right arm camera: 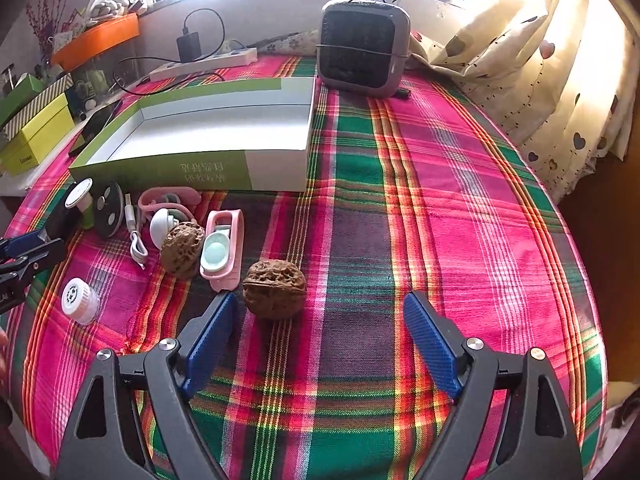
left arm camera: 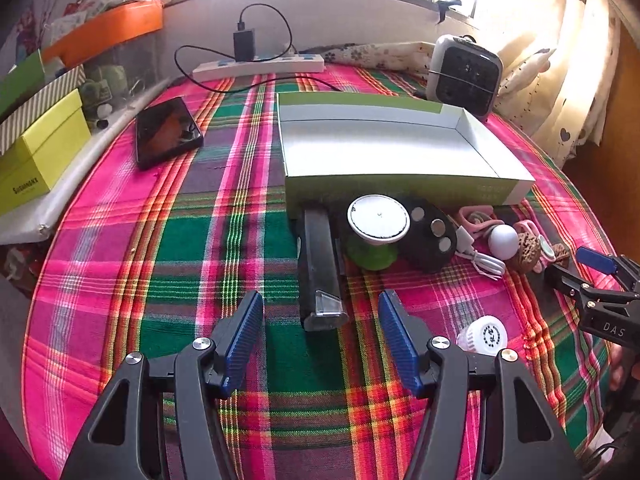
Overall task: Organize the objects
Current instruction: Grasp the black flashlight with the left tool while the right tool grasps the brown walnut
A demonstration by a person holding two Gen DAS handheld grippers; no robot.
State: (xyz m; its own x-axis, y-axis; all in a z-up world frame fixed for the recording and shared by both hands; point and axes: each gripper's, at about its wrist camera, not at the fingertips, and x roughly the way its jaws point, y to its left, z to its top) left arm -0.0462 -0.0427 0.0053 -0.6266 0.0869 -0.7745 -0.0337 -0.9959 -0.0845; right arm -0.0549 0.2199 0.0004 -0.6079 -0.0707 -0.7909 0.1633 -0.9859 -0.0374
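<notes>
A brown wrinkled walnut is approached by the spread, empty right gripper; the left gripper is also spread. Grasping is judged next, then the empty green-and-white cardboard box.

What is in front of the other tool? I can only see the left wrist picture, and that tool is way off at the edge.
Observer: A brown walnut lies on the plaid cloth right at the tips of the right tool, close to its left finger.
Operator: Is the tool squeezing it?
Observer: No. Its jaws stand wide open and grip nothing.
Operator: Is there another walnut?
Observer: Yes, a second walnut sits farther back, pressed against a pink holder with a pale green oval piece in it.
</notes>
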